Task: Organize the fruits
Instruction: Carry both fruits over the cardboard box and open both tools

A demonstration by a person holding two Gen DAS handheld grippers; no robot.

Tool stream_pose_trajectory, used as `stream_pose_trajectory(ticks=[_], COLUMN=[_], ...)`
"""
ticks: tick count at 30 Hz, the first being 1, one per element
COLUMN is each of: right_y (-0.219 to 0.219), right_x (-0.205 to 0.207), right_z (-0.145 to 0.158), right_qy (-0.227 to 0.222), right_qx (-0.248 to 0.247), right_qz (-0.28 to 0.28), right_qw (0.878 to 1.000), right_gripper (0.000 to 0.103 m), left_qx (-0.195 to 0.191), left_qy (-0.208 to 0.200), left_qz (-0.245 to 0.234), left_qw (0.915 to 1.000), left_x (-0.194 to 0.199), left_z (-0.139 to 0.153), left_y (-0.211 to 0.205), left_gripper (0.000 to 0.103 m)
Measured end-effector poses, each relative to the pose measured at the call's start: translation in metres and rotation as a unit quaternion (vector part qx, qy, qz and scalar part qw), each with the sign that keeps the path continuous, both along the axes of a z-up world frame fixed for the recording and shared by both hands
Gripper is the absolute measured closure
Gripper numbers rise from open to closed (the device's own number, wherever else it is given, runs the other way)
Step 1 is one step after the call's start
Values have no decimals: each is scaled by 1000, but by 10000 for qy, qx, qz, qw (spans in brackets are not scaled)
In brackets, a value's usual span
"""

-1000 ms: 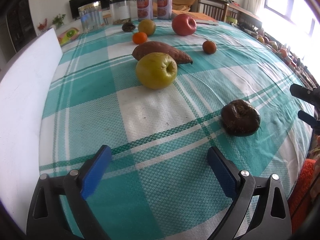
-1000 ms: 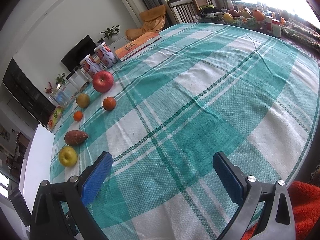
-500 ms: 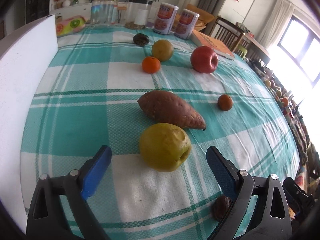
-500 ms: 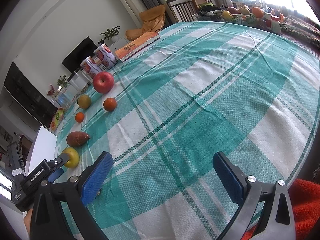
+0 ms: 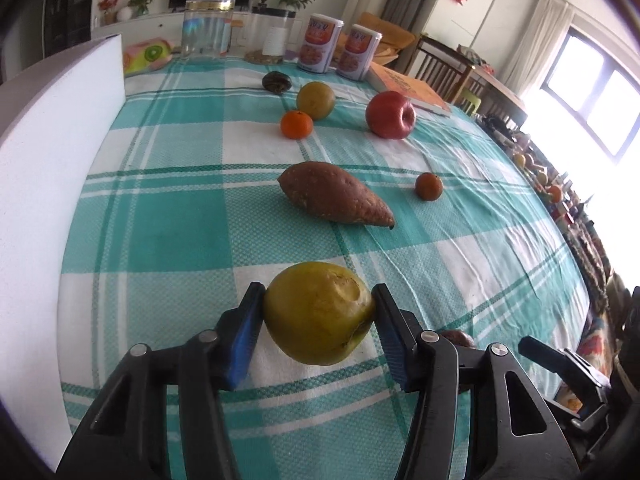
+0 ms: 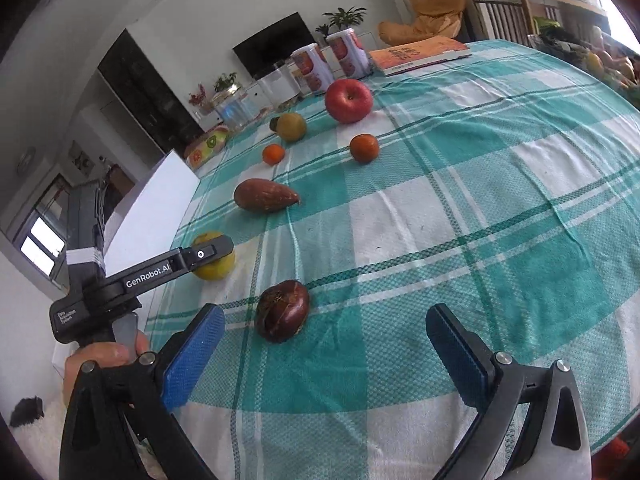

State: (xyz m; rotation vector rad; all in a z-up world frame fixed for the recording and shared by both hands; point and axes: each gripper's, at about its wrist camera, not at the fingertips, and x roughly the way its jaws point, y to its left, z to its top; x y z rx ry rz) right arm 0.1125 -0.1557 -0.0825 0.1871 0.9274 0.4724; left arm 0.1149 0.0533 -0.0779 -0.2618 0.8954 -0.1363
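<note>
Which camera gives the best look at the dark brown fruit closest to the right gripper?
The right wrist view: the dark brown fruit lies whole on the tablecloth, just ahead of the open right gripper. In the left wrist view only a sliver peeks out behind the left gripper, which is clamped on the yellow apple.

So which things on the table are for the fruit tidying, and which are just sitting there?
For the job: yellow apple in the left gripper, red apple, two oranges, brown fruit ahead of the right gripper.

Just lying about: sweet potato, two tins, book, glass jar.
</note>
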Motion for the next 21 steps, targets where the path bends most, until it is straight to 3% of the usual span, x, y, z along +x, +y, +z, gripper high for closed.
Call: stream_pose_trajectory(ticks=[4,6,7,8,11,16,21], right_y=[34,42,45,46,39,24,40], right_x=[7,11,11,9,9,1,-7], right_z=[-13,-21,-24,-23,-21,-7,11], right_qy=[-2,36,39,-62,-50,-204,-54], right_qx=[-438,-576,-722,-820,-698,-189,283], right_qz=[273,253,224,179,114,-13,297], right_qw=[9987,9980,9971,9965,9975,9996,9991], right_gripper=[17,34,54,57,57,58,58], left_qx=[-115,-112,-126,-143,-123,-445,-645], left_qy=[-128,-257,-312,-358,-471,-495,-661], left_qz=[-104,-157,-175,-196,-251,-199,166], left_qw=[9998,9995,9993,9991,9985,9976,9956], left_x=[-29,-42,-48,-53,-68,-92,-121], left_z=[24,37,43,48,61,79,107], left_y=[1,2,3,4,9,32,75], left_gripper=[47,47,47,47,47,47,47])
